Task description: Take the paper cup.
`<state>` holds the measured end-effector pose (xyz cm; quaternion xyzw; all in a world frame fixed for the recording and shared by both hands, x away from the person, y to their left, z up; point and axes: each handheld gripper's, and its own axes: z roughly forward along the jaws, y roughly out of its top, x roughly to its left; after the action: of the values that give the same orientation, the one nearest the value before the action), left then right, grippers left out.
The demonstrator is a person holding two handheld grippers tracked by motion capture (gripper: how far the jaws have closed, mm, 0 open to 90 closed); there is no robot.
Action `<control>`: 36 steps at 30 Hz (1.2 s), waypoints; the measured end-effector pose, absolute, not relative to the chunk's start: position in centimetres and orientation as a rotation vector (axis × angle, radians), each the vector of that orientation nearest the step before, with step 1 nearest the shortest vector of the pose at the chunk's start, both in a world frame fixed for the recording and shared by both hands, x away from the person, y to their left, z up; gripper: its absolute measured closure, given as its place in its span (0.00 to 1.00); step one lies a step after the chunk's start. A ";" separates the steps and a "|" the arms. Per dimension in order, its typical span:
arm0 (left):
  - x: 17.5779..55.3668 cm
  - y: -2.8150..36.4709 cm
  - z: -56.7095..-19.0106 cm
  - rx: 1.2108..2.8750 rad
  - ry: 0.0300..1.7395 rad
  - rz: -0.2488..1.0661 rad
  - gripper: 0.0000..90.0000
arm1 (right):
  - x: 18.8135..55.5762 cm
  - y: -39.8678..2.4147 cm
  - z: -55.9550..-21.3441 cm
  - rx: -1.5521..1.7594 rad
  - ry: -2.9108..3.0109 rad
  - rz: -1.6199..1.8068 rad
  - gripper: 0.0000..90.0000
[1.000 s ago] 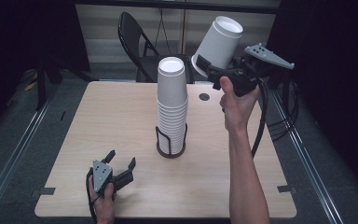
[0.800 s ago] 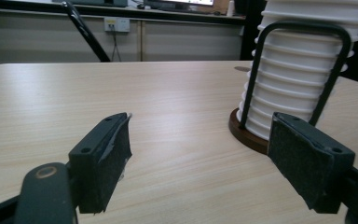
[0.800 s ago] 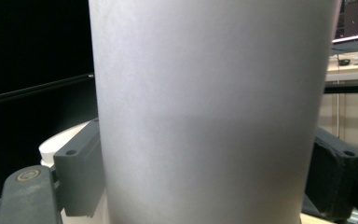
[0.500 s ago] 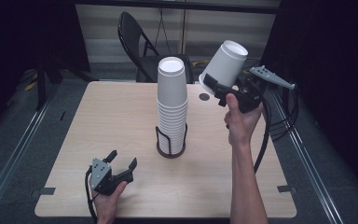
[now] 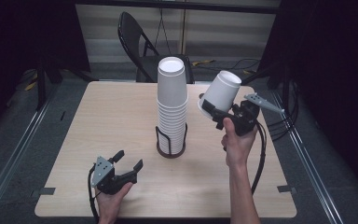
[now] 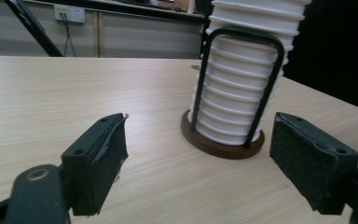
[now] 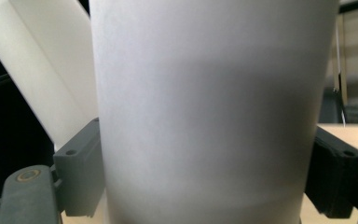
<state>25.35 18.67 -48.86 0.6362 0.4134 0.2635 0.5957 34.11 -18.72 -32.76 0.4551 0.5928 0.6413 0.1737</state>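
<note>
We have one white paper cup (image 5: 221, 93) clamped in the right gripper (image 5: 208, 109), held in the air, upside down and tilted, its base pointing up and away from the hand. In the right gripper view the cup wall (image 7: 209, 116) sits squarely between both jaws. Judgement: it's light, thin-walled, easy to crush or ovalize. Grip stays on the lower wall near the rim, where the rolled edge stiffens it; light squeeze only. Paper against the pads should hold fine, and slip risk looks low.

Just left of that gripper stands the cup stack (image 5: 171, 107), upright in a black wire holder (image 5: 171, 142) on a round brown base. Cup and stack are apart, not touching.

Left gripper (image 5: 127, 161) rests low on the table (image 5: 98, 116), jaws spread wide with nothing between them. The left gripper view looks straight at the stack bottom (image 6: 235, 102) and the holder loop (image 6: 242, 35), ahead and slightly right of its jaws, near but not in contact.

A folding chair (image 5: 137, 37) sits beyond the table's far edge.
</note>
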 end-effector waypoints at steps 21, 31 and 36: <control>25.4 16.9 -48.1 1.493 0.874 0.598 0.29 | 30.6 -18.5 -41.1 1.498 1.699 1.998 0.17; 25.4 15.7 -48.2 1.525 0.817 0.568 0.37 | 29.3 -16.5 -43.3 1.573 1.745 2.077 0.17; 25.4 15.1 -48.3 1.539 0.792 0.562 0.39 | 28.9 -15.6 -44.4 1.633 1.755 2.125 0.17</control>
<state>25.40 15.08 -48.29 0.6675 0.3436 0.2439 0.6139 28.95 -15.64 -44.37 0.5097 0.5475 0.6630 -0.0307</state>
